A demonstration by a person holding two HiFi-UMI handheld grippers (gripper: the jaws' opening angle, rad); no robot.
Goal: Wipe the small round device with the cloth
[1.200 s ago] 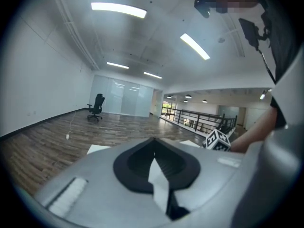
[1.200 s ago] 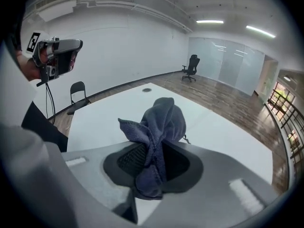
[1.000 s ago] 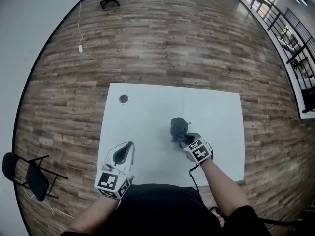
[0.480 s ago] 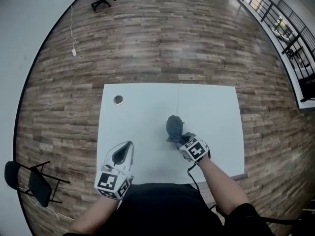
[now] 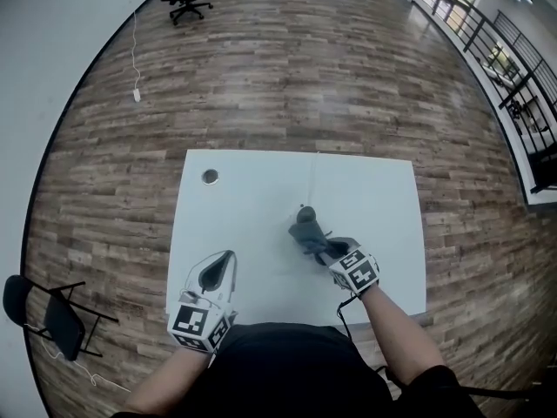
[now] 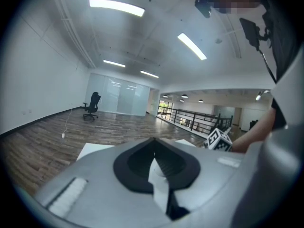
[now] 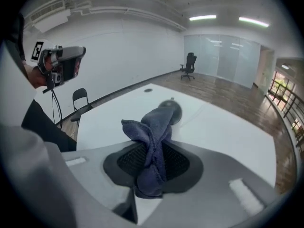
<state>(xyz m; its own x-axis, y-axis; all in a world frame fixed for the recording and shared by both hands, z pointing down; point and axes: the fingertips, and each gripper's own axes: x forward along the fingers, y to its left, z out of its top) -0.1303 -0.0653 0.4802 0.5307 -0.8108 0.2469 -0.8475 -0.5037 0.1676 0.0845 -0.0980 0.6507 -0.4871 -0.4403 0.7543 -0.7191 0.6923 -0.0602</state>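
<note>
Right gripper: jaws pinching the cloth — dark, bunched
Small round device: on desk, just beside cloth, at its 12 o'clock
Left gripper: jaws pressed together — desk's 7 o'clock

So the device sits mid-table, cloth just on its near side in the right gripper; left gripper over the near-left corner.

White table bears 1 small round device and 1 grey disc near a corner
</note>
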